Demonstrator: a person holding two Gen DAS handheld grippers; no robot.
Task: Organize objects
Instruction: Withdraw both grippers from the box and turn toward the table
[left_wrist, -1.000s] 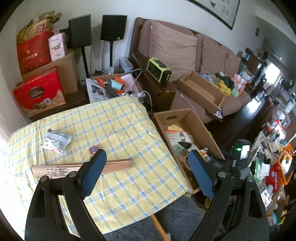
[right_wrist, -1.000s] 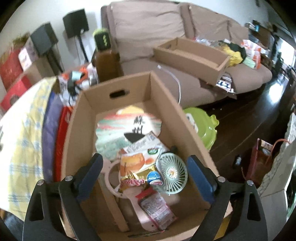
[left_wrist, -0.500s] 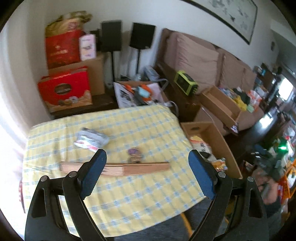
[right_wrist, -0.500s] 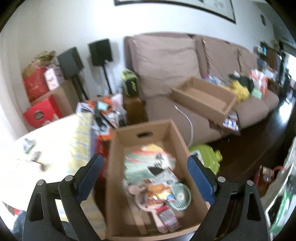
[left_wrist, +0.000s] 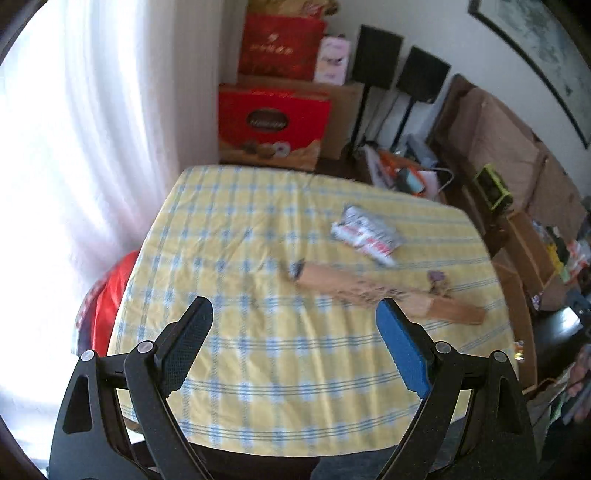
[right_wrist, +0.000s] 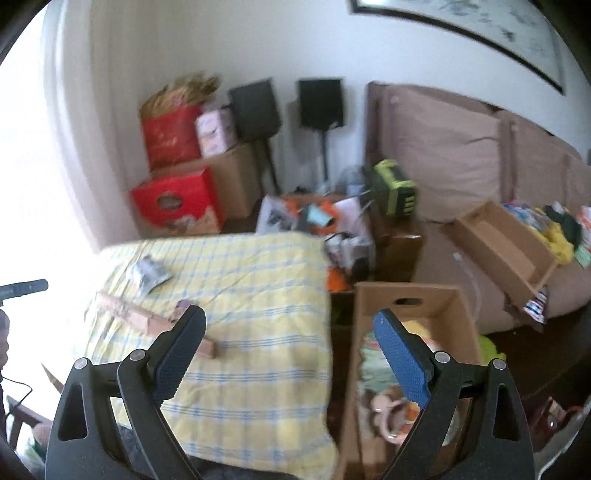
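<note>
Cardboard box (right_wrist: 458, 314): beside table, holds jumbled items.
Wooden stick (left_wrist: 388, 293): flat on tablecloth (left_wrist: 258, 240), long axis diagonal.
Left gripper (left_wrist: 295, 347): released, empty.
Right gripper (right_wrist: 290, 354): released, empty.

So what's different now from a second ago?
The right gripper has lifted out of the cardboard box and swung toward the table. The left gripper swung from the table's box-side edge to over the cloth. Both stay open and empty. The wooden stick and silver packet haven't moved.
</note>
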